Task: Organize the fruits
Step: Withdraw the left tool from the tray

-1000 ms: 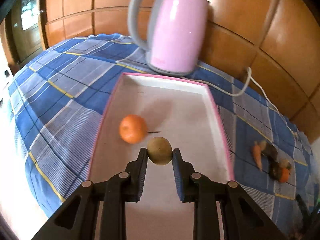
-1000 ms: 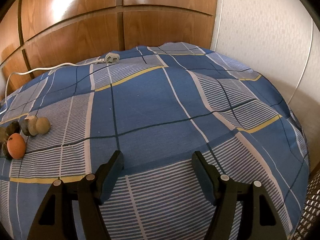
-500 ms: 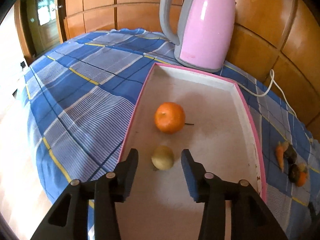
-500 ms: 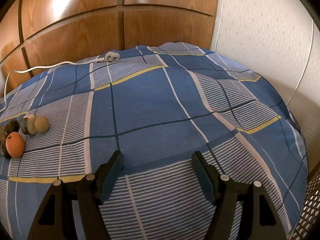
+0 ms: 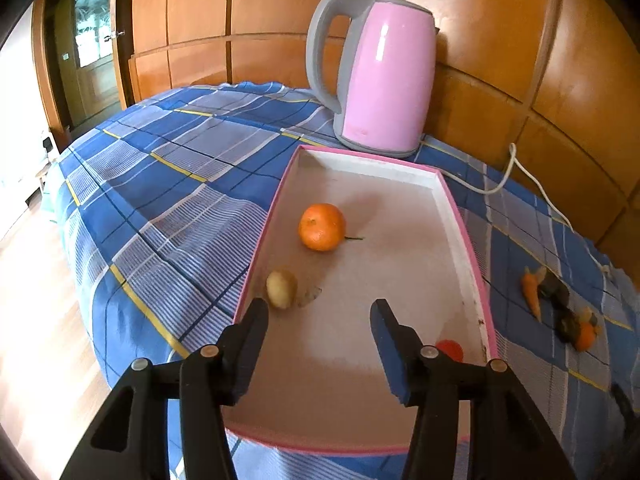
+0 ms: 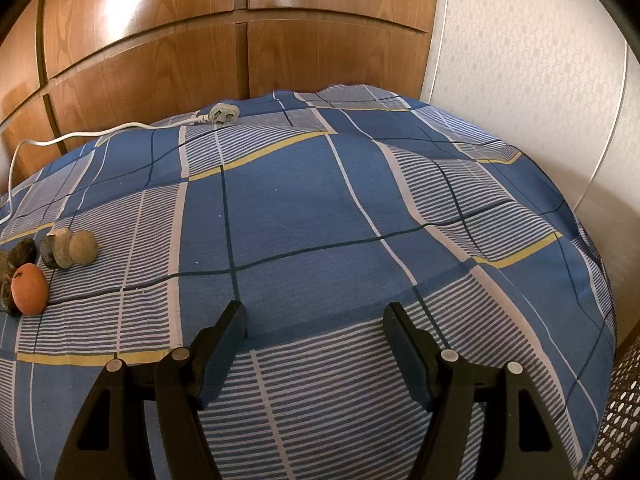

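Observation:
A pink-rimmed white tray lies on the blue plaid cloth. In it sit an orange, a small yellow-green fruit by the left rim, and a red piece partly hidden behind my right finger. My left gripper is open and empty above the tray's near end, the yellow-green fruit just beyond its left fingertip. My right gripper is open and empty over bare cloth. A cluster of produce lies on the cloth: an orange fruit and brown pieces, also in the left wrist view.
A pink electric kettle stands behind the tray against the wood-panelled wall, its white cord running right to a plug. The table edge drops to the floor on the left and to a wicker surface at the right.
My left gripper let go of the yellow-green fruit, opened wide and drew back and up; the fruit now rests by the tray's left rim. The right gripper stayed still.

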`<state>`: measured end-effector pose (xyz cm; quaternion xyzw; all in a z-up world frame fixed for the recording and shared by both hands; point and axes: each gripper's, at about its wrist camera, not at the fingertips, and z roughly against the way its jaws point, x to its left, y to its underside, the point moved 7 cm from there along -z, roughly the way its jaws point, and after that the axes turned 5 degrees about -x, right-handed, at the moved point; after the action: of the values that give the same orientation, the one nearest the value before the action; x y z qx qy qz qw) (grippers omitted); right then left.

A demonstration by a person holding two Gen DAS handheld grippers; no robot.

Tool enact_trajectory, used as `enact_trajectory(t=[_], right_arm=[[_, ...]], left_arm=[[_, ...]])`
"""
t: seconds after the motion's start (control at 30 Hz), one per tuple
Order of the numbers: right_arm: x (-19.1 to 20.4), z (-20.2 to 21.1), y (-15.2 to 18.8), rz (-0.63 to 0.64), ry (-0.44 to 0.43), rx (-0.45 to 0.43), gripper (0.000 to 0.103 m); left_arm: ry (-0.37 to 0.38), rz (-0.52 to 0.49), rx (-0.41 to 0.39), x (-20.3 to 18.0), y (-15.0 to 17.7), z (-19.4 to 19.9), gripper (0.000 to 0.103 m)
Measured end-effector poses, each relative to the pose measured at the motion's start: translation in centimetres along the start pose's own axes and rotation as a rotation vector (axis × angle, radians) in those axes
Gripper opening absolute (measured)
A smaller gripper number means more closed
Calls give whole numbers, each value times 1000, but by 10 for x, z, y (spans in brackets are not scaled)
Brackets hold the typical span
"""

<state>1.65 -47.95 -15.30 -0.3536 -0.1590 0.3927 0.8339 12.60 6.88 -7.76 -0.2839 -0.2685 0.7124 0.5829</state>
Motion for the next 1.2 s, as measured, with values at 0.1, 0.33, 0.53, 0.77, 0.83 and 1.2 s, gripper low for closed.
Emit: enact_trajectory(t=[0.1, 0.33, 0.53, 0.77, 0.83, 1.2], right_arm=[[0, 0, 0, 0, 0, 0, 72], [0, 0, 0, 0, 1, 0, 72], [1, 0, 0, 0, 0, 7, 72], [1, -1, -1, 3, 0, 22, 72], [1, -2, -2, 0, -4, 29, 72], [2, -3, -2, 16, -11, 33, 72]], left_arm=[[4, -5, -4, -1, 4, 7, 58], [18, -21, -5, -5, 17, 19, 59], [21, -30, -8, -4, 27, 25, 62], [40, -17, -17, -5, 39, 32, 77], [52, -17, -10, -7, 41, 32, 78], [53, -32, 17, -12, 52, 26, 78]])
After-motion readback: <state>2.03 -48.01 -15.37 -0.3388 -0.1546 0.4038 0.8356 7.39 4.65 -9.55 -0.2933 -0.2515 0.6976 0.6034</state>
